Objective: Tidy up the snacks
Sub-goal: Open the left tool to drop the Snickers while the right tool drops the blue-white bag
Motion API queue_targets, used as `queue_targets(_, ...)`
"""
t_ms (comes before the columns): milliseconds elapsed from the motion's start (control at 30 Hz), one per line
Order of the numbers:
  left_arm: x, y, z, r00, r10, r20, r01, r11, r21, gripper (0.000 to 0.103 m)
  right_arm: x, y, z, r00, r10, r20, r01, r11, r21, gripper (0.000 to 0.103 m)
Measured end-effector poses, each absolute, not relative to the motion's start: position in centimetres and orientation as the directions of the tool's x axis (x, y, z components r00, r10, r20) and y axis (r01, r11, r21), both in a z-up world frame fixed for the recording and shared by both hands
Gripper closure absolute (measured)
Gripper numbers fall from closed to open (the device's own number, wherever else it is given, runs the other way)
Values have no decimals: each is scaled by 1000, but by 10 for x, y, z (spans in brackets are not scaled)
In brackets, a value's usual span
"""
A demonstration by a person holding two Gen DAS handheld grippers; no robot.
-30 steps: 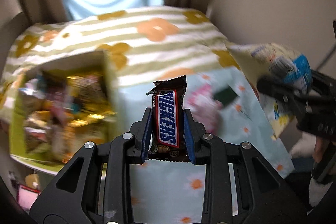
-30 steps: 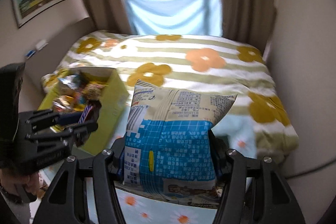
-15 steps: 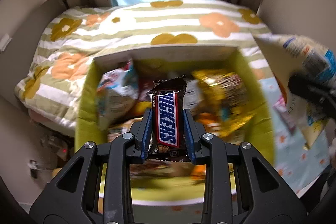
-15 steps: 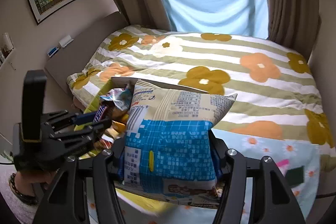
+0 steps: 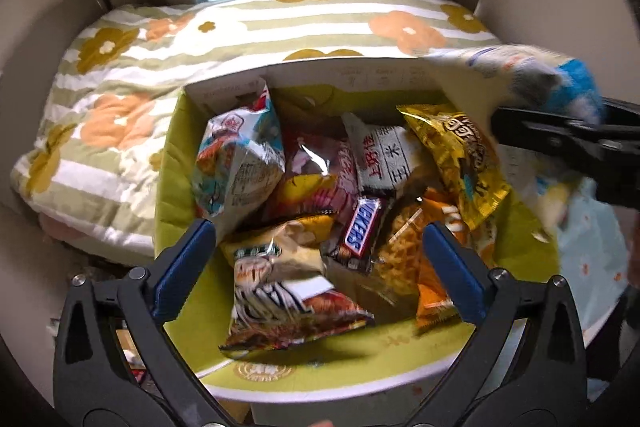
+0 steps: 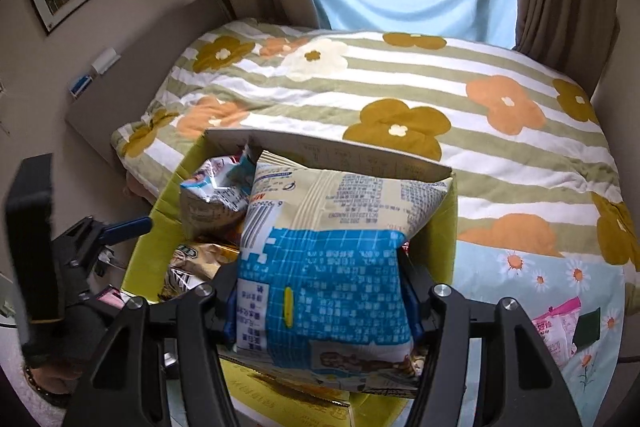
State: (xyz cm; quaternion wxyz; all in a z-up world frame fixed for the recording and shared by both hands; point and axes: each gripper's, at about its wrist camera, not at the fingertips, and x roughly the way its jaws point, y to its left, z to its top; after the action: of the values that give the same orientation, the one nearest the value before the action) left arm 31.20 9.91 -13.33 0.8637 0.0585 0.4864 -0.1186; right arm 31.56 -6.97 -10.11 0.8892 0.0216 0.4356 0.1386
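A green cardboard box [image 5: 168, 187] full of snack bags stands by the bed; it also shows in the right wrist view [image 6: 442, 243]. A Snickers bar [image 5: 362, 227] lies loose on the bags in the box. My left gripper [image 5: 316, 251] is open and empty just above the box. My right gripper [image 6: 320, 303] is shut on a blue and cream snack bag [image 6: 328, 255], held over the box's right side; the bag [image 5: 532, 75] and gripper show blurred at the right of the left wrist view.
A bed with a striped flower quilt [image 6: 400, 87] lies behind the box. A pale blue flowered cloth [image 6: 560, 279] at the right carries a pink packet [image 6: 556, 323] and a dark green square [image 6: 586, 325]. Curtains and wall stand behind.
My left gripper has opened and the Snickers bar has dropped into the box. My right gripper has carried the blue bag left, over the box.
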Motion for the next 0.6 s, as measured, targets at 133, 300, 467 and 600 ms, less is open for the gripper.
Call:
queue_targets(133, 306, 113, -135, 486, -140, -863, 243, 970, -20, 0, 326, -57, -111, 551, 273, -788, -235, 957, 167, 46)
queue_targets(300, 306, 124, -137, 489, -110, -865, 219, 976, 0, 0, 344, -37, -119, 532, 320, -784, -273, 941, 199, 5)
queue_targets(467, 301, 131, -135, 499, -111, -860, 199, 980, -10, 0, 335, -38, -116, 597, 331, -730, -308, 936, 172, 0)
queue_targets(600, 301, 129, -132, 504, -100, -858, 191, 982, -2, 0, 330, -44, -120, 580, 302, -757, -297, 943, 149, 0)
